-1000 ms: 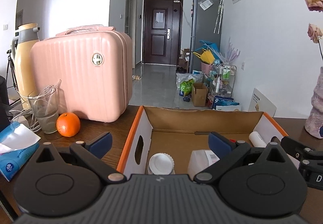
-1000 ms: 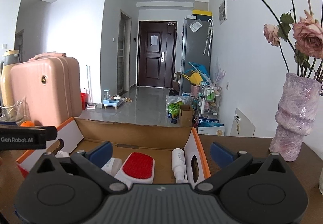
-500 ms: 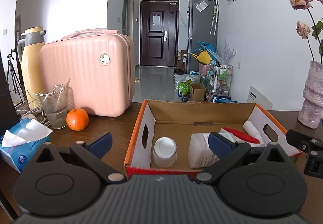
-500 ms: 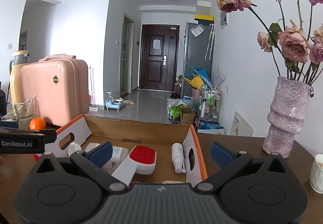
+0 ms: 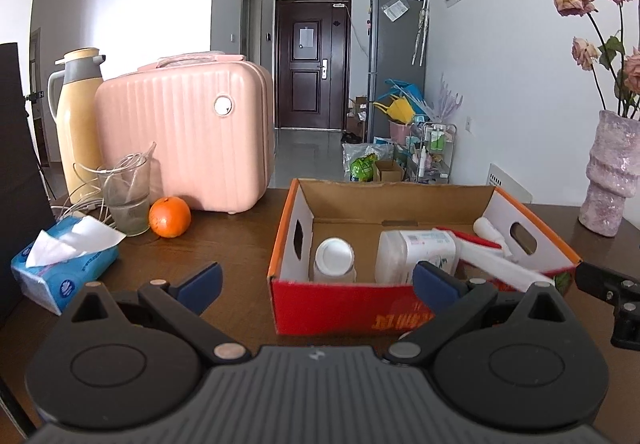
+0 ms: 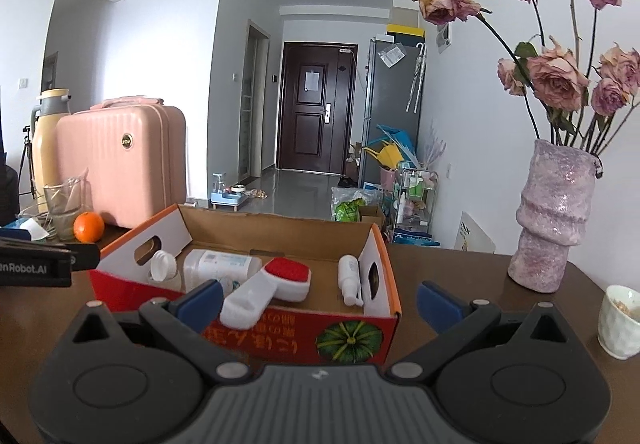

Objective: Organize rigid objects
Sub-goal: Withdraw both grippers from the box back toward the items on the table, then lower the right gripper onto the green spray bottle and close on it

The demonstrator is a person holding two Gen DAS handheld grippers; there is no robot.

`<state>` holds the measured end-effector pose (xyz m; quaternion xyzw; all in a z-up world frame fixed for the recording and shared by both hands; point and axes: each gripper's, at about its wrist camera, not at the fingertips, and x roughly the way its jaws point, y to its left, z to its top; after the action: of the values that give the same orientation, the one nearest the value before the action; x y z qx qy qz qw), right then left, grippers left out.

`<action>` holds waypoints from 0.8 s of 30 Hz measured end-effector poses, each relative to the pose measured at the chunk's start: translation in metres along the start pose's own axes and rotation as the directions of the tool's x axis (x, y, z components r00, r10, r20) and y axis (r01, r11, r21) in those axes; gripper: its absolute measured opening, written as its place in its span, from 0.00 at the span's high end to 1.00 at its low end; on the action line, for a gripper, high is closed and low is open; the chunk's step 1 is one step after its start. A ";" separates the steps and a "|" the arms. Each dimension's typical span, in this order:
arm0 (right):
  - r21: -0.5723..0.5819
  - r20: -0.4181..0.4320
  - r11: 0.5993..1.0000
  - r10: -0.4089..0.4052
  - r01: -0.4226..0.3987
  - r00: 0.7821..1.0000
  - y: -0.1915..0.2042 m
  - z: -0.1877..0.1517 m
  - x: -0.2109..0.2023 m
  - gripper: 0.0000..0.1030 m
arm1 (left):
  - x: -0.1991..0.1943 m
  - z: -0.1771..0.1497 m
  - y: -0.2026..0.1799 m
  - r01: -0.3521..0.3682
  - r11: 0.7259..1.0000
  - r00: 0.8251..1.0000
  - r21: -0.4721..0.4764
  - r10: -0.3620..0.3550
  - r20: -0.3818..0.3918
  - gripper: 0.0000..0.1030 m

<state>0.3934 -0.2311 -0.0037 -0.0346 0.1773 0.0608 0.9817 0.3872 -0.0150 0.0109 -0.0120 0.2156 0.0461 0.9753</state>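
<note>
A: Pulling back from the cardboard box (image 5: 420, 203), both tools had retreated within the second; earlier they hung over its front edge.

B: So the packing looked finished?

A: Probably. The left tool (image 5: 316, 280) and right tool (image 6: 320, 300) had their fingers spread apart, holding nothing. Inside the box lay a white-capped jar (image 5: 334, 258), a labelled tub (image 5: 416, 254), a red-faced brush (image 6: 276, 282) and a small white bottle (image 6: 349, 278).

B: Any writing?

A: "enRobot.AI" on the left tool, as seen beside the box. The box's own print was unreadable.
</note>
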 end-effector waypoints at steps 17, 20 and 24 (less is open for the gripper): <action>0.023 -0.045 1.000 0.007 -0.006 0.999 0.008 -0.036 -0.042 0.00 | -0.040 -0.035 0.012 0.010 1.000 0.998 0.017 -0.009 -0.056 0.00; 0.023 -0.062 1.000 0.005 -0.003 0.998 0.010 -0.043 -0.047 0.00 | -0.045 -0.043 0.014 0.016 1.000 0.997 0.024 -0.014 -0.077 0.00; 0.031 -0.089 1.000 0.001 0.001 0.996 0.012 -0.052 -0.051 0.00 | -0.051 -0.051 0.016 0.031 0.999 0.996 0.032 -0.028 -0.088 0.00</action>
<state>0.3267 -0.2290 -0.0355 -0.0219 0.2217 0.0564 0.9732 0.3180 -0.0055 -0.0134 -0.0008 0.2586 0.0276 0.9656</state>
